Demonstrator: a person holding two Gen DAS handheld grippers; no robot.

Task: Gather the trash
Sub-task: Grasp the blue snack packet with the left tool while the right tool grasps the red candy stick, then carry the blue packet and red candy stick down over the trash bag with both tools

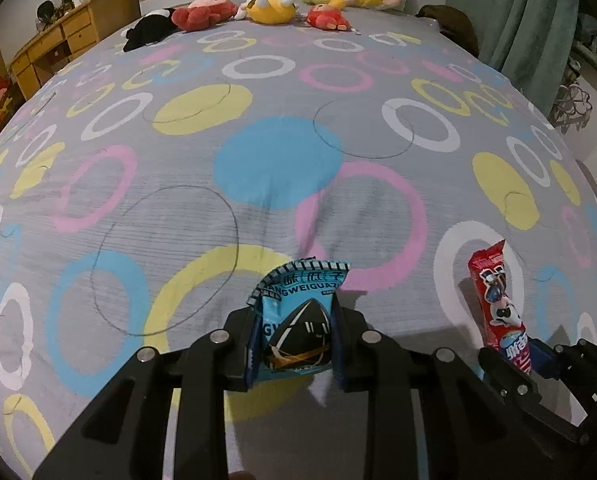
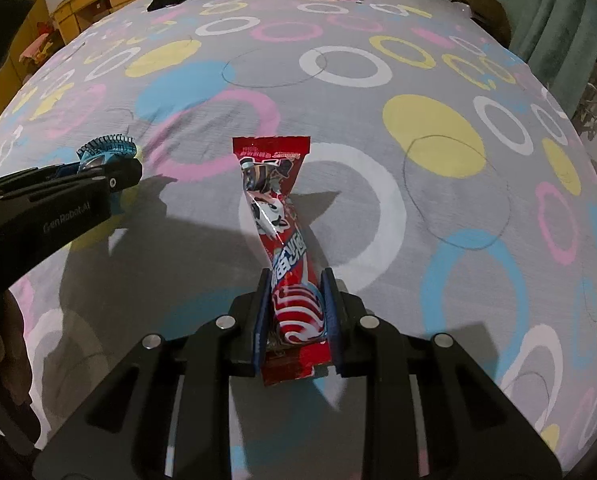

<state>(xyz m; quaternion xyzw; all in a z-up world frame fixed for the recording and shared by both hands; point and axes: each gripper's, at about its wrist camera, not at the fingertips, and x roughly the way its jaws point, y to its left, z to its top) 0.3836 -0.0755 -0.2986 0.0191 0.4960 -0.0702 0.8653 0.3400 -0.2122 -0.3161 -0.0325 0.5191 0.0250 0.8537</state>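
Note:
My left gripper [image 1: 294,344] is shut on a blue snack packet [image 1: 298,312] and holds it upright above the bed [image 1: 258,208]. My right gripper [image 2: 296,320] is shut on a long red candy wrapper [image 2: 272,200], which sticks up and forward between the jaws. In the left wrist view the red wrapper [image 1: 498,304] and the right gripper [image 1: 538,364] show at the lower right. In the right wrist view the left gripper [image 2: 110,184] with the blue packet [image 2: 106,150] shows at the left edge.
The bed cover is grey with coloured rings. Plush toys [image 1: 270,8] lie in a row at the far end by the headboard. A wooden desk [image 1: 58,40] stands at the far left. A green curtain [image 1: 518,20] hangs at the right.

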